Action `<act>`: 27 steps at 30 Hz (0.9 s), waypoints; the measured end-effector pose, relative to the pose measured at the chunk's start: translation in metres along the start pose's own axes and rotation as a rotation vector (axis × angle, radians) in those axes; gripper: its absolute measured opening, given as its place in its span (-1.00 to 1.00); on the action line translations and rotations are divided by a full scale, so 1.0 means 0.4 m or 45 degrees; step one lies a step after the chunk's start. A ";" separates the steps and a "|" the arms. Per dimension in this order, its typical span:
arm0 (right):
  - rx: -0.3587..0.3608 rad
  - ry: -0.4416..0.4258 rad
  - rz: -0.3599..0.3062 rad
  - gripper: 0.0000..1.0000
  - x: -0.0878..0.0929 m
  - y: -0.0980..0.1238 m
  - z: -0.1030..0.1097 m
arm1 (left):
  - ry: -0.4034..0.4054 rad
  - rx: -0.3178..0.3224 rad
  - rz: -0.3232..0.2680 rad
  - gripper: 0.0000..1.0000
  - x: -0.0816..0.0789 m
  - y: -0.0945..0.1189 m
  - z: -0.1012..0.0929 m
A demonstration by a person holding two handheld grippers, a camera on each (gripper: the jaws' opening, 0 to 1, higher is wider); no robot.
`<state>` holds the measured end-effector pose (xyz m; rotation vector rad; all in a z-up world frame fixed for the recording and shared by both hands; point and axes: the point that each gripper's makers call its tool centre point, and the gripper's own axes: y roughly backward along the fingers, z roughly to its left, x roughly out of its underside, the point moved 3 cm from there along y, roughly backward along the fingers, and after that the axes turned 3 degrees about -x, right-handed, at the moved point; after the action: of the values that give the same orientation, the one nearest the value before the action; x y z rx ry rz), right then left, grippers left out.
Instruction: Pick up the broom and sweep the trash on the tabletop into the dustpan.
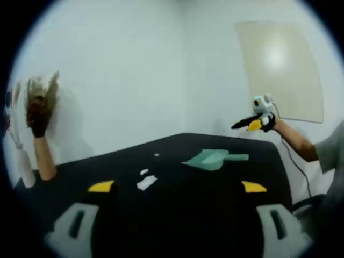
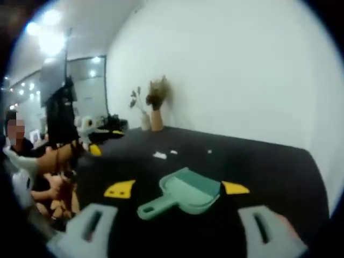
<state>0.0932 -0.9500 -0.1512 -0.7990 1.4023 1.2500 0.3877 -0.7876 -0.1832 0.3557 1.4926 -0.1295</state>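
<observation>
A green dustpan [image 1: 215, 158] lies on the black table [image 1: 226, 215], its handle pointing right in the left gripper view. Small white scraps of trash [image 1: 146, 183] sit left of it. My left gripper [image 1: 177, 187] hovers open over the near part of the table, nothing between its yellow-tipped fingers [image 1: 101, 186]. The right gripper [image 1: 255, 122] hangs in the air beyond the dustpan, held by a hand. In the right gripper view the dustpan [image 2: 185, 193] lies just ahead of the open right gripper [image 2: 177, 188], with trash [image 2: 159, 155] farther off and the left gripper [image 2: 91, 144] at the left.
A vase of dried flowers [image 1: 40, 134] stands at the table's far corner by the white wall, seen also as the vase [image 2: 156, 119] beside a second small vase [image 2: 144, 121]. A person [image 2: 32, 172] sits at the table's left edge. A pale board [image 1: 279, 70] hangs on the wall.
</observation>
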 end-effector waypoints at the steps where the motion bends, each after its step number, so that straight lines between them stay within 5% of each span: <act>1: 0.009 0.009 0.005 0.17 -0.002 -0.001 0.002 | -0.003 0.002 0.003 0.86 0.000 0.001 -0.005; 4: 0.010 0.044 0.044 0.17 0.010 -0.001 0.029 | -0.009 0.005 -0.011 0.84 -0.007 0.005 -0.020; 12: 0.057 -0.161 0.051 -0.08 0.023 0.011 0.021 | -0.034 0.044 -0.008 0.83 -0.011 -0.002 -0.045; 18: 0.125 -0.308 0.263 -0.19 0.013 -0.049 -0.003 | -0.018 0.104 -0.017 0.82 -0.001 -0.029 -0.063; 22: 0.159 -0.308 0.434 -0.33 -0.020 -0.085 -0.048 | -0.043 0.135 -0.014 0.81 0.011 -0.037 -0.071; 27: 0.252 -0.340 0.645 -0.38 -0.001 -0.128 -0.074 | -0.024 0.155 -0.027 0.78 0.017 -0.053 -0.071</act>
<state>0.1334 -0.9905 -0.1668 -0.1288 1.5246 1.5024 0.3548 -0.7978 -0.1943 0.4352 1.4737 -0.2405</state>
